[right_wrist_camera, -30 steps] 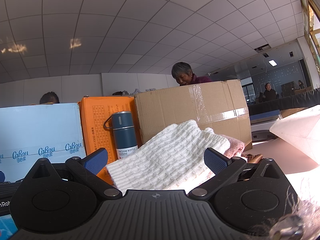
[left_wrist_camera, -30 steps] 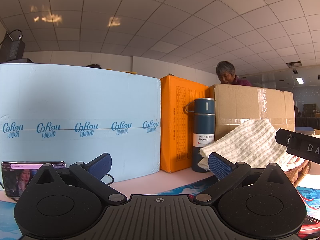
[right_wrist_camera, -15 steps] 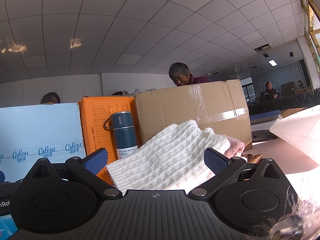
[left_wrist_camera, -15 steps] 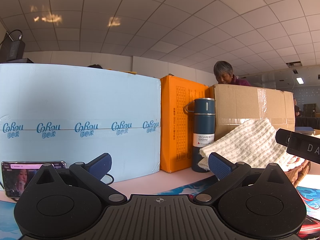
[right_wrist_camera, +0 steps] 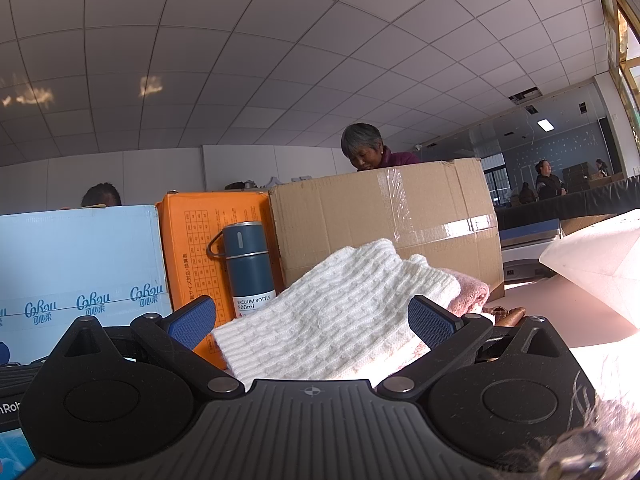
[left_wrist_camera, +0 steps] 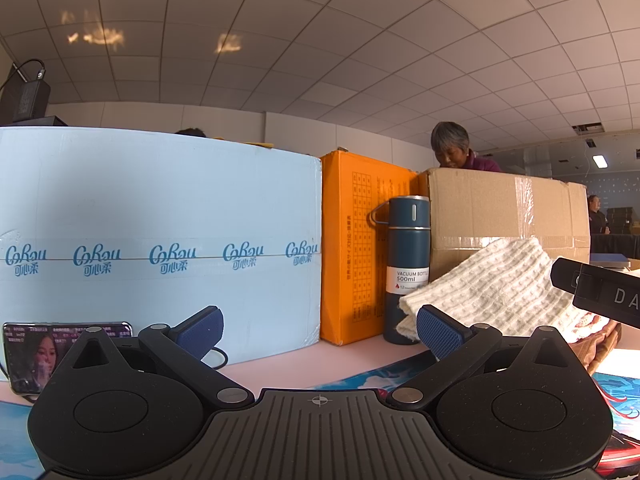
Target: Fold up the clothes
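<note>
White knit garment (right_wrist_camera: 340, 312) lies folded on pink one (right_wrist_camera: 472, 294), near my right gripper (right_wrist_camera: 312, 320), in front of cardboard box (right_wrist_camera: 384, 220). My right claw wide, empty. My left gripper (left_wrist_camera: 318, 326) wide too, holding nothing, facing blue box (left_wrist_camera: 160, 220); clothes far right of it. Blue flask (left_wrist_camera: 406, 264) stands left of pile.

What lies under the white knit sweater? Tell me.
Under the white knit sweater a pink knit garment peeks out at its right edge, apparently folded too. Whatever lies beneath the rest is covered.
</note>
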